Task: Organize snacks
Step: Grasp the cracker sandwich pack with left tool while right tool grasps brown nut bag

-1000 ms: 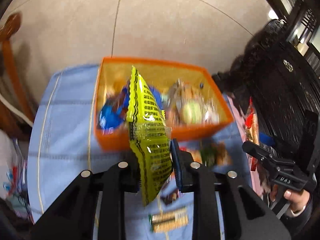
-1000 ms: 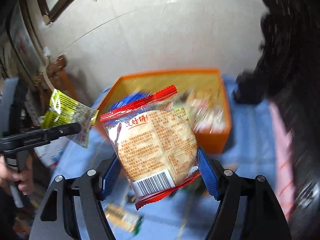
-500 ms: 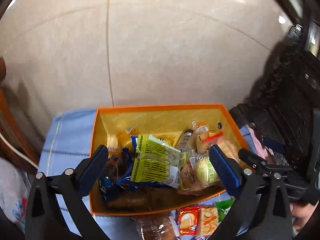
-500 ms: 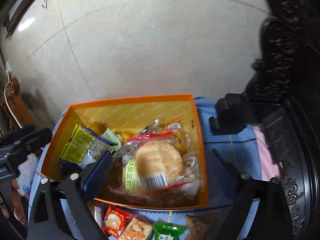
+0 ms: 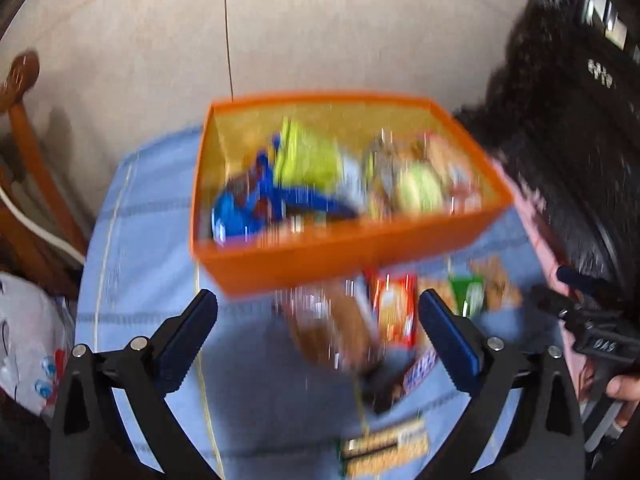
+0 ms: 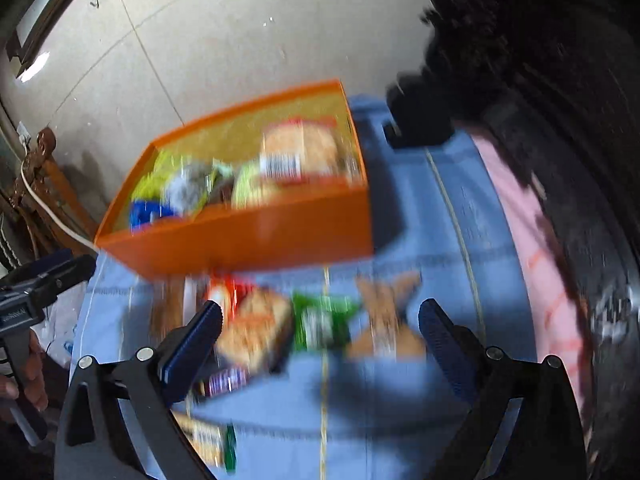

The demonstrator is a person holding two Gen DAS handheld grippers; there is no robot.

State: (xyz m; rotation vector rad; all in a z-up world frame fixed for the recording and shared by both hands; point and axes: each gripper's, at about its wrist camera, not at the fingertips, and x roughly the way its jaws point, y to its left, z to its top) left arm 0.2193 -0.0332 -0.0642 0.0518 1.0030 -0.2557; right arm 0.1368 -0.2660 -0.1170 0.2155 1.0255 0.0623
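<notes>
Both the left gripper (image 5: pixel 318 326) and right gripper (image 6: pixel 320 330) gape empty; one orange box (image 5: pixel 344 258) holds snacks at the blue cloth's (image 5: pixel 152 216) far edge

Both views are evenly and brightly lit by soft daylight, with a small glare patch on the pale floor (image 6: pixel 248 32) at 9 o'clock in the right wrist view and bright window spots at 1 o'clock in the left wrist view. Heavy motion blur smears the orange box (image 5: pixel 344 256) and the snack packets in and below it, leaving print unreadable, while the black gripper fingers (image 5: pixel 188 340) at 6 o'clock remain sharp. Fisheye distortion bends the floor seams and darkens the corners; the dark furniture (image 6: pixel 560 80) from 1 to 4 o'clock shows no detail, and a soft shadow lies on the blue cloth (image 6: pixel 384 216) just right of the box
</notes>
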